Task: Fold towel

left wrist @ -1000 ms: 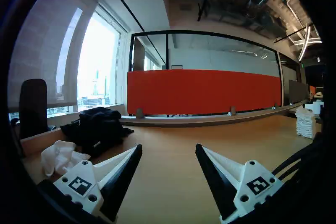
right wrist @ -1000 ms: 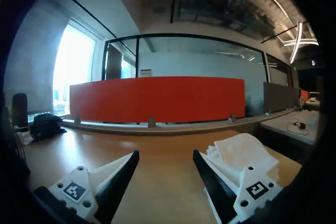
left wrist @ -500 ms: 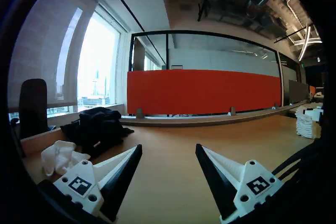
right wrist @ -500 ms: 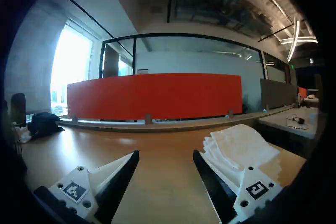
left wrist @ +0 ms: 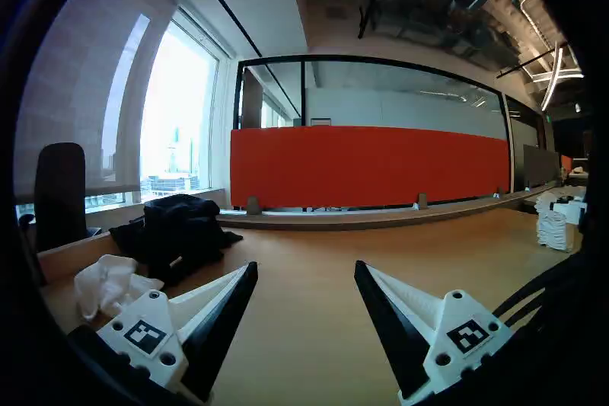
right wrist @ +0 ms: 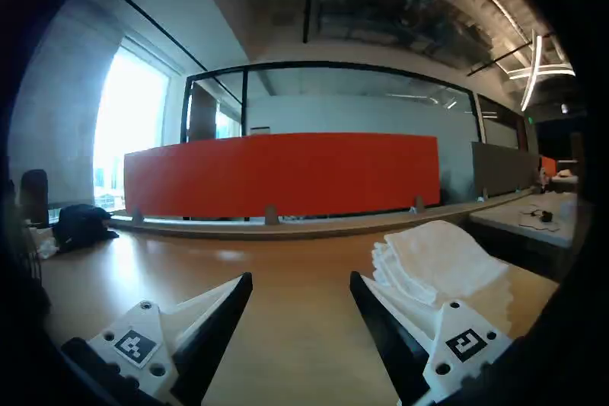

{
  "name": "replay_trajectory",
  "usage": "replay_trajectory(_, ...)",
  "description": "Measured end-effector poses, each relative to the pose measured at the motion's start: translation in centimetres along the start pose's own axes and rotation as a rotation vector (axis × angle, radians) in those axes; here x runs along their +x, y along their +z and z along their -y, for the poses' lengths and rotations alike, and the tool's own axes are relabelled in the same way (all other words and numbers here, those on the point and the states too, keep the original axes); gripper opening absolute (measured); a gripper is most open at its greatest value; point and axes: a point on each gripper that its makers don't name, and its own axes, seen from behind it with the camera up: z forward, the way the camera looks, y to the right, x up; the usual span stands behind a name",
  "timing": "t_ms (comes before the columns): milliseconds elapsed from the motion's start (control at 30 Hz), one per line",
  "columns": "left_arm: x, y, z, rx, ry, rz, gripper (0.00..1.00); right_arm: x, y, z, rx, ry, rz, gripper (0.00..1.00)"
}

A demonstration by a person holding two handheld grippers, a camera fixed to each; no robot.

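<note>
Left gripper view: left claw [left wrist: 304, 265] released and empty above the smooth wooden bench [left wrist: 304, 330], crumpled white towel [left wrist: 110, 284] lying near left, just beside its left finger, rumpled black garment [left wrist: 176, 234] behind. Right gripper view: right claw [right wrist: 299, 276] likewise spread and empty, neat stack of folded white towels [right wrist: 440, 261] just right of its right finger. Far across the bench, a long orange partition [right wrist: 282, 176].

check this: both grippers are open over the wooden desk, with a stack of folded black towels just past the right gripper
Wrong colour: the stack of folded towels is white, as the right gripper view shows. The left gripper and right gripper are open over the wooden desk.
</note>
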Motion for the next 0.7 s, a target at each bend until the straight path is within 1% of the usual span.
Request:
replay_trajectory(267, -0.01, 0.03, 0.02, 0.0, 0.0, 0.0, 0.94, 0.34, -0.41, 0.46, 0.007, -0.023, -0.015, 0.99)
replay_trajectory(700, 0.01, 0.01, 0.04, 0.0, 0.0, 0.0, 0.94, 0.06, -0.36, 0.66, 0.007, -0.037, -0.016, 0.99)
